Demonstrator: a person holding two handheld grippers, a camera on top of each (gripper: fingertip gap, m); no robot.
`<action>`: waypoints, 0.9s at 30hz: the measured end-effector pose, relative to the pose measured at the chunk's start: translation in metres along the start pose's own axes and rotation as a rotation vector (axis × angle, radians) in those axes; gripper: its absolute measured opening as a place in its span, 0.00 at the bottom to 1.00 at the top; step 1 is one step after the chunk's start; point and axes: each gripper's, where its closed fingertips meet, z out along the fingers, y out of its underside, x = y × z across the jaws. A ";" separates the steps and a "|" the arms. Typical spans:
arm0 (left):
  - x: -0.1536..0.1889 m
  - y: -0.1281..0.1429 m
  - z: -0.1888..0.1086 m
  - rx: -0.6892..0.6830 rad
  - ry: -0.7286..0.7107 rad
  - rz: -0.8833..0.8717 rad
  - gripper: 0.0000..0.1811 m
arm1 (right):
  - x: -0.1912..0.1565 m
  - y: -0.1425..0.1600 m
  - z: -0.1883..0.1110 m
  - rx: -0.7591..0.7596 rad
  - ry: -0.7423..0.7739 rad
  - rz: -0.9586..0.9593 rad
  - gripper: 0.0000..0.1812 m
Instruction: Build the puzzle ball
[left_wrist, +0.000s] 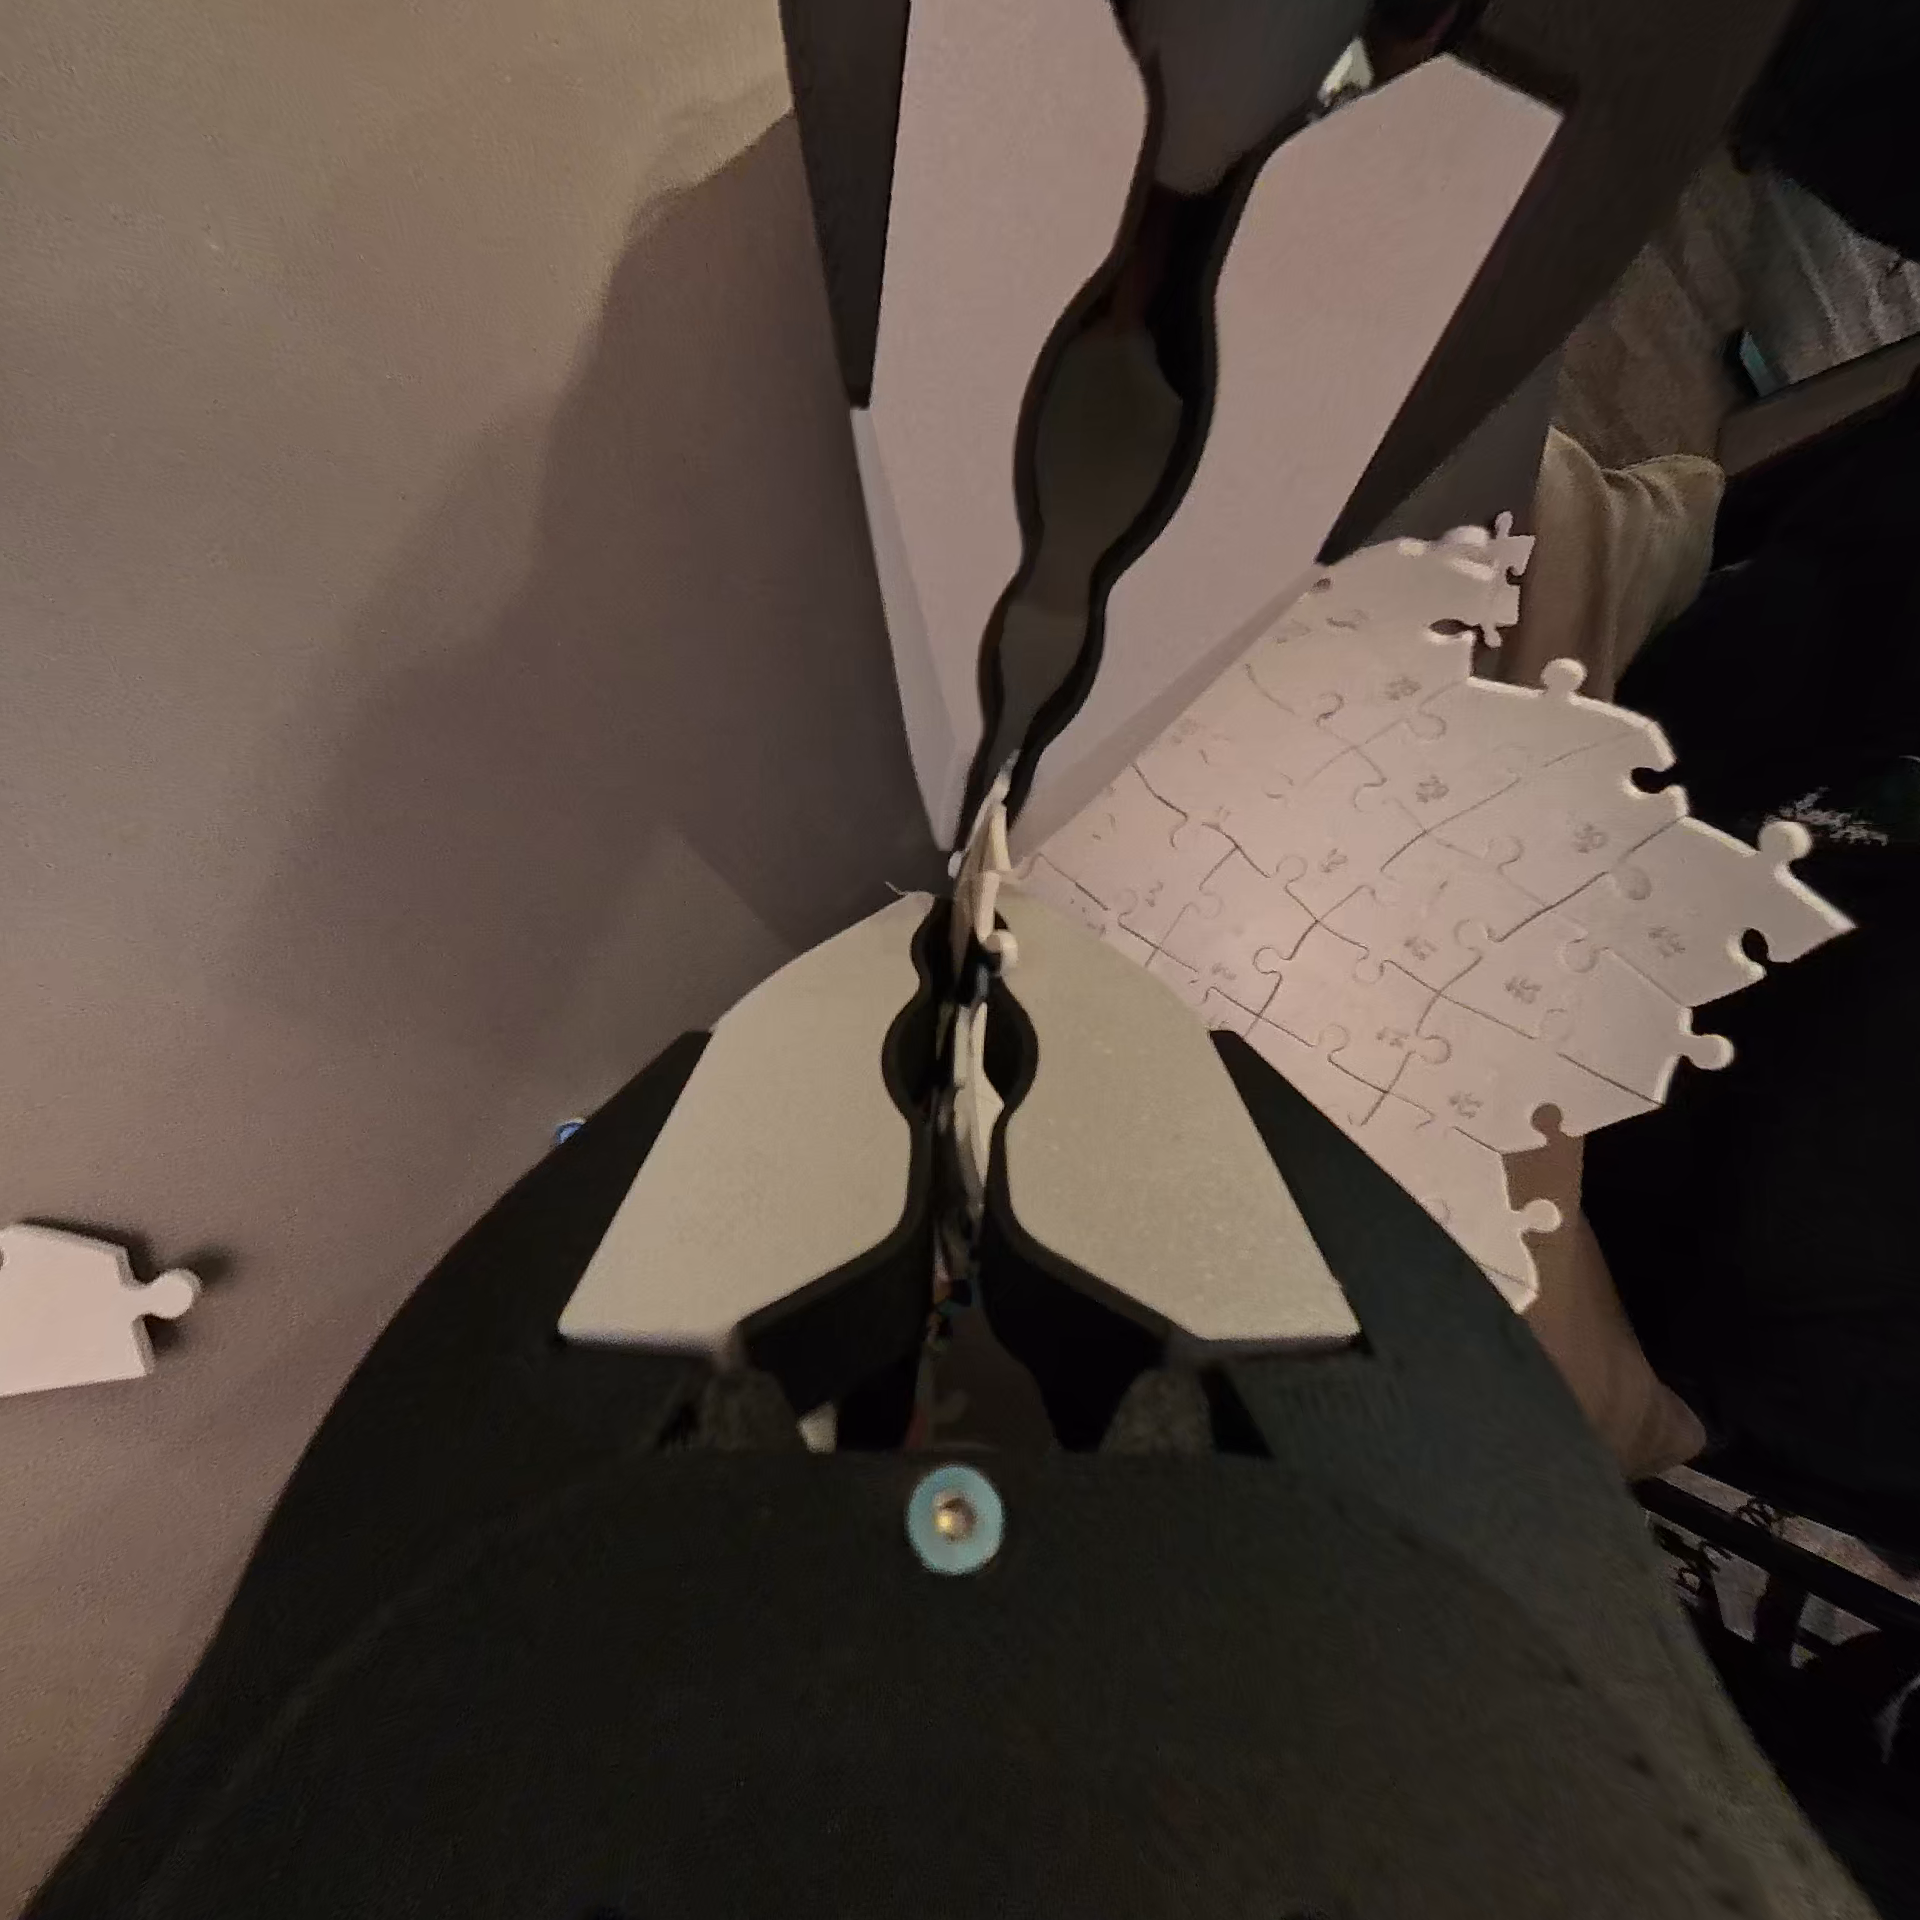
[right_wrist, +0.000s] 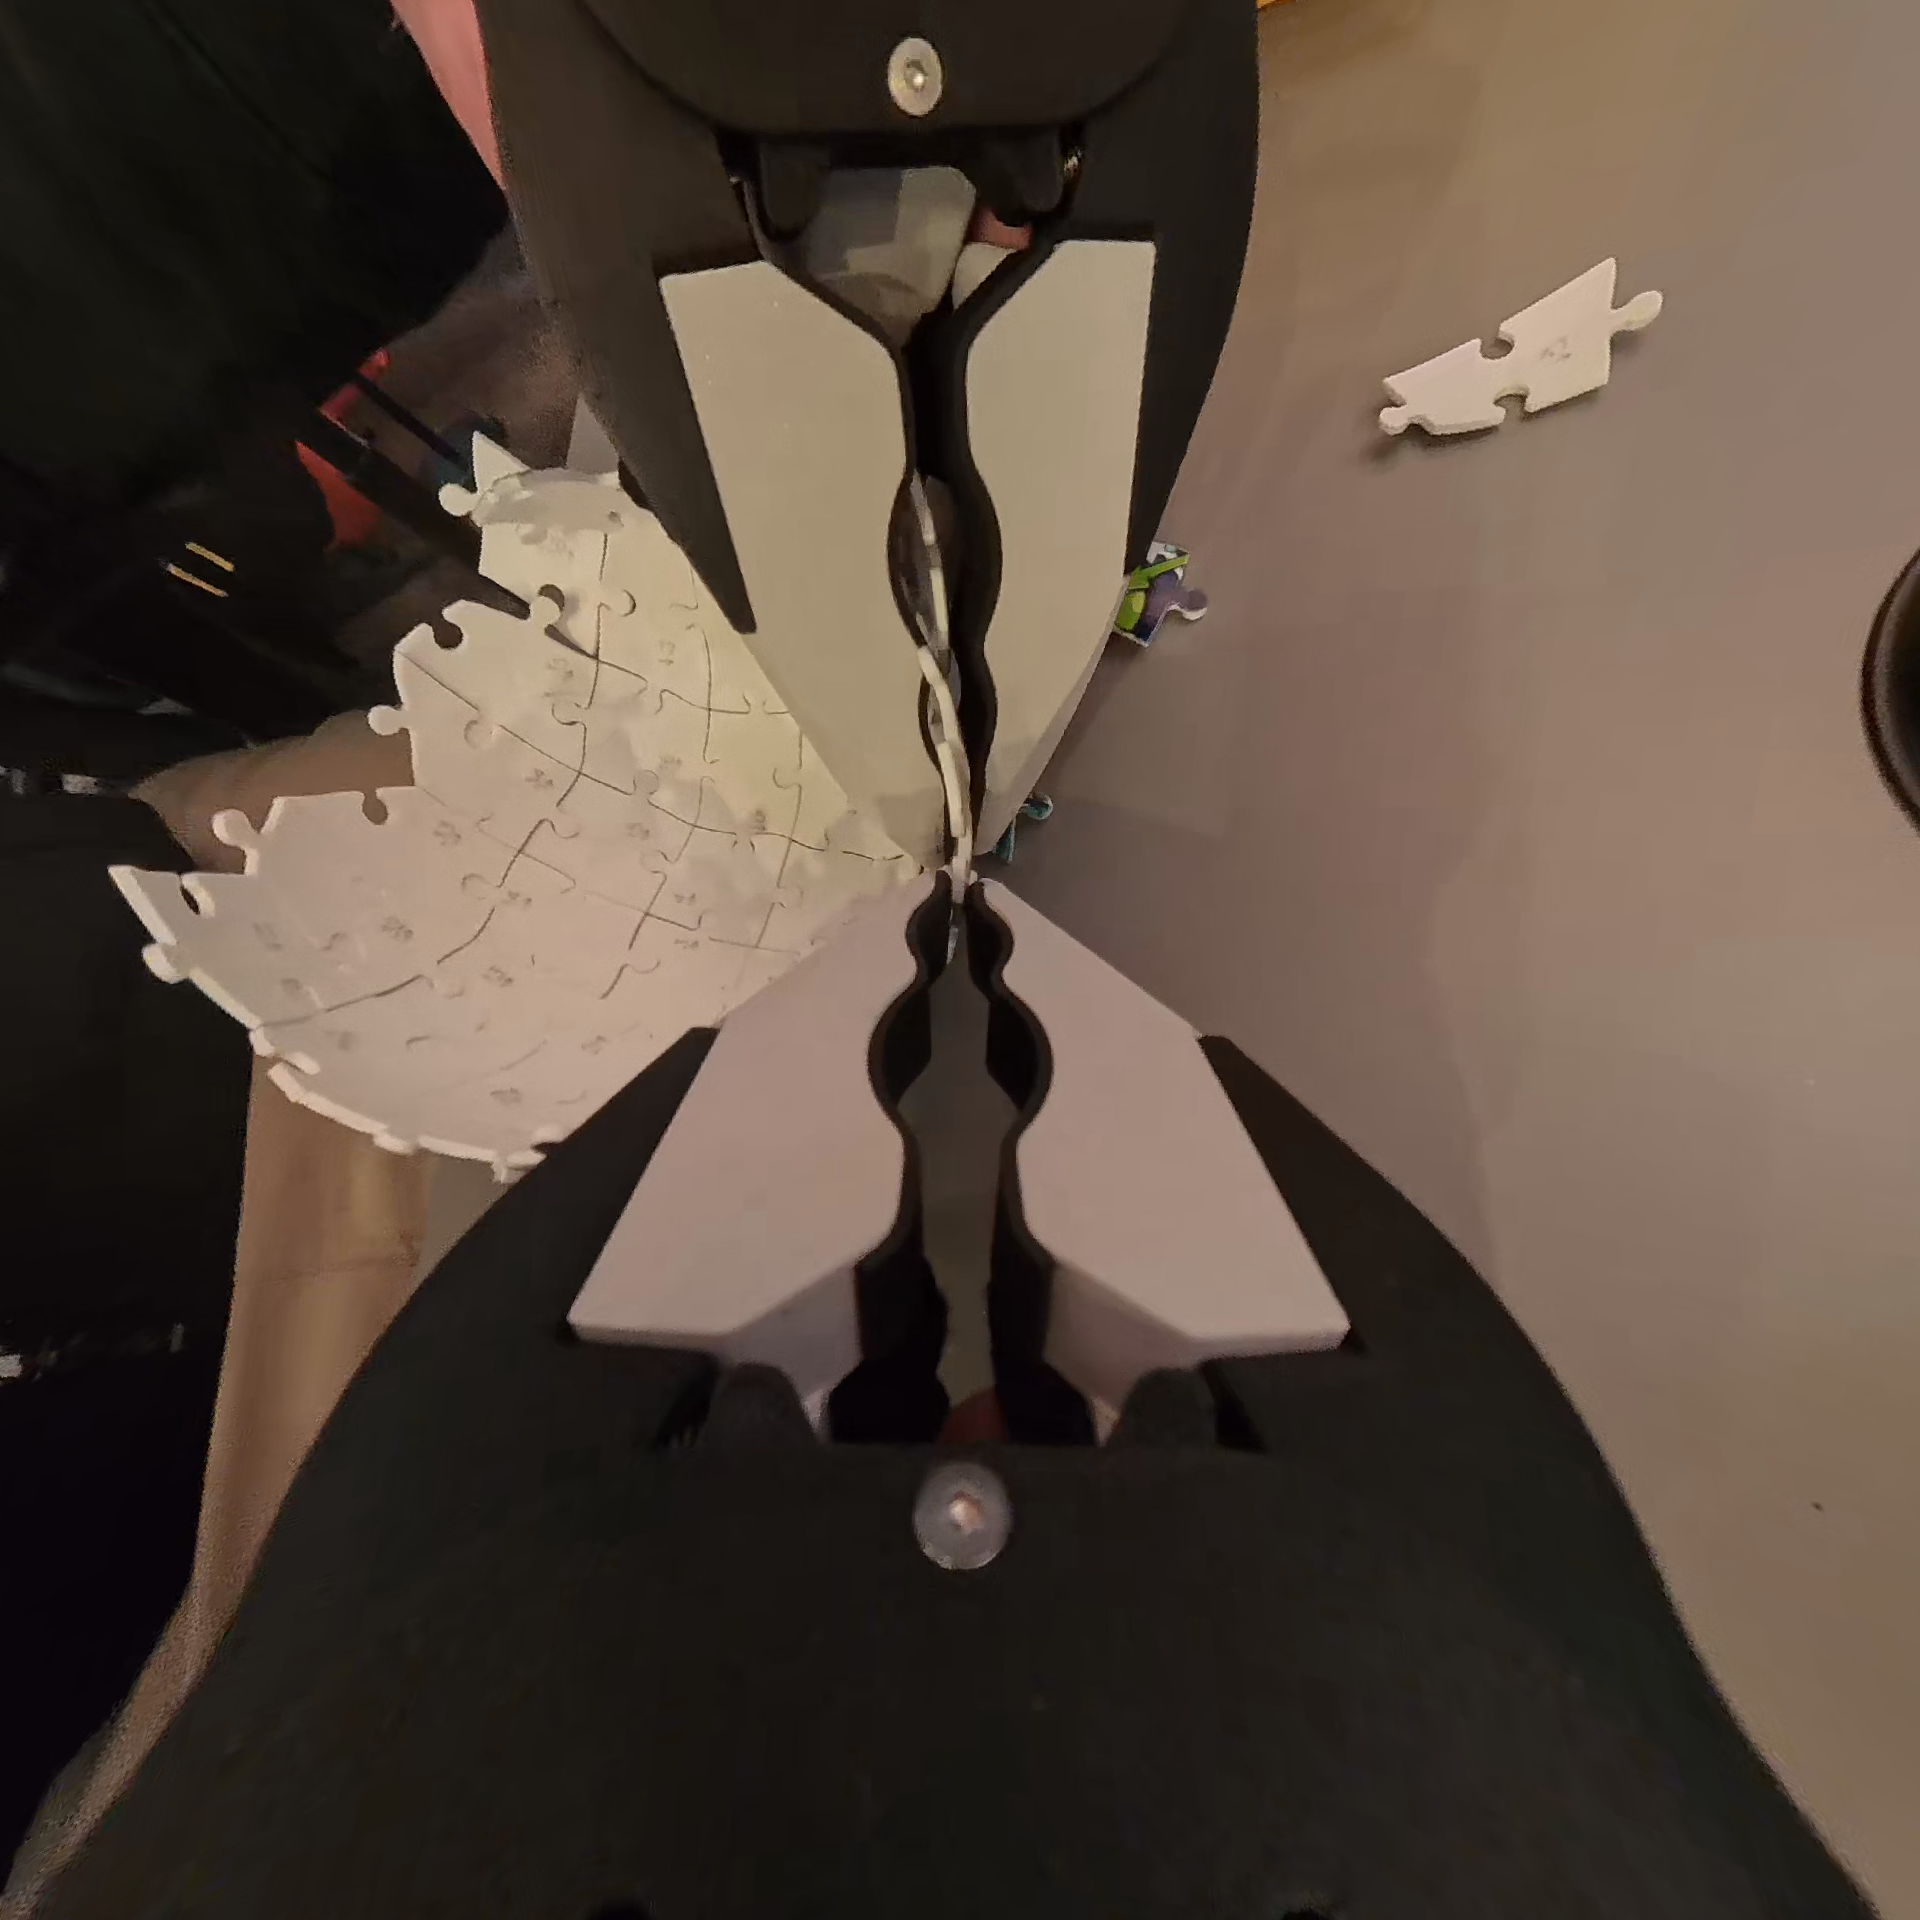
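Observation:
A partly built puzzle ball (left_wrist: 1455, 883), a curved white shell of joined pieces with its inner side showing, is held in the air between both grippers. It also shows in the right wrist view (right_wrist: 499, 862). My left gripper (left_wrist: 958, 920) is shut on the shell's rim, which runs edge-on between its fingers. My right gripper (right_wrist: 961, 894) faces it tip to tip and is shut on the same rim just beyond the left one's tips. I cannot tell if its tips hold a separate piece. Each gripper shows in the other's view, the right (left_wrist: 987, 821) and the left (right_wrist: 961, 847).
A loose white piece (left_wrist: 83, 1309) lies on the grey table (left_wrist: 364, 623). Two joined white pieces (right_wrist: 1517, 364) and a coloured piece (right_wrist: 1158, 597) lie on the table (right_wrist: 1455, 935). A dark round object (right_wrist: 1891, 675) sits at the right edge. A person in dark clothing is behind the shell. Left and right tips are no more than a few centimetres apart.

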 end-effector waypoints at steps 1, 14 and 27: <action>0.001 -0.001 0.000 0.002 0.001 0.001 0.01 | 0.000 0.001 0.001 -0.005 -0.001 0.006 0.02; 0.011 0.004 -0.003 0.013 0.078 -0.009 0.11 | -0.004 0.001 0.003 0.005 -0.035 0.033 0.00; 0.009 0.013 0.001 -0.055 0.047 0.015 0.02 | -0.006 0.002 0.003 -0.014 -0.013 0.081 0.00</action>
